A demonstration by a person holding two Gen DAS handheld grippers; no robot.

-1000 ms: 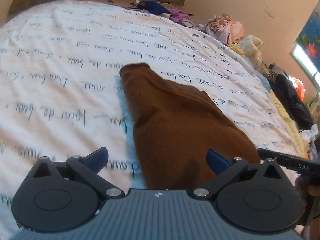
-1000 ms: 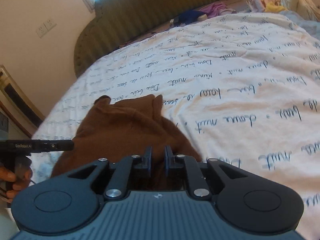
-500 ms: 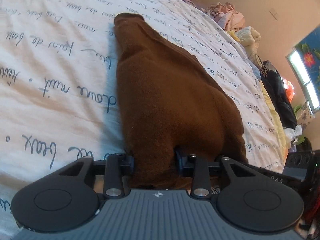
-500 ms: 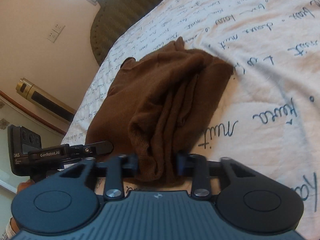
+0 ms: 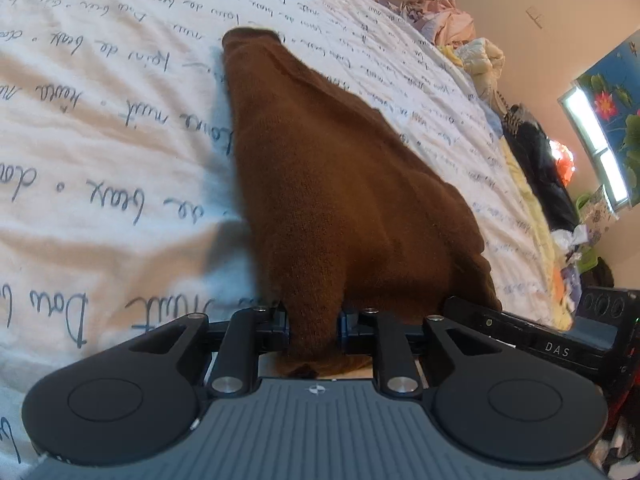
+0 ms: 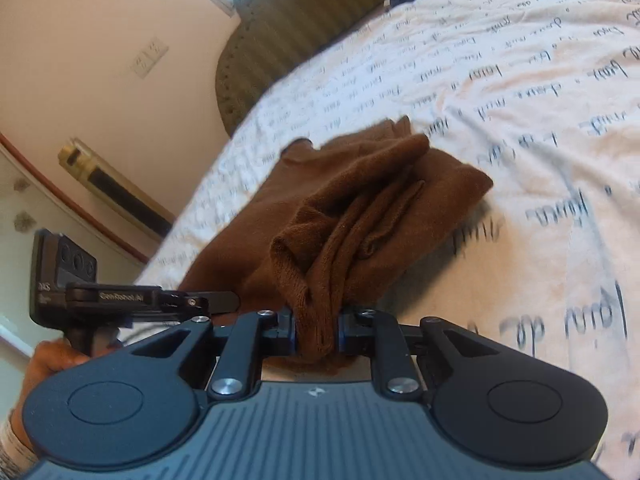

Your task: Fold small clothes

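Brown garment (image 5: 352,200) on bedspread (image 5: 100,140), edge pinched in left gripper (image 5: 314,326)

Script-printed bedspread (image 5: 100,152); green headboard (image 6: 280,32)

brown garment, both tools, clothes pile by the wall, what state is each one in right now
brown garment: near edge pinched and lifted, far end lying on the bed.
left tool: shut on a bunch of the garment's near edge.
right tool: shut on gathered folds of the same garment.
bedspread: spread out, lightly wrinkled.
clothes pile: heaped loose, unfolded, at the bed's far edge.
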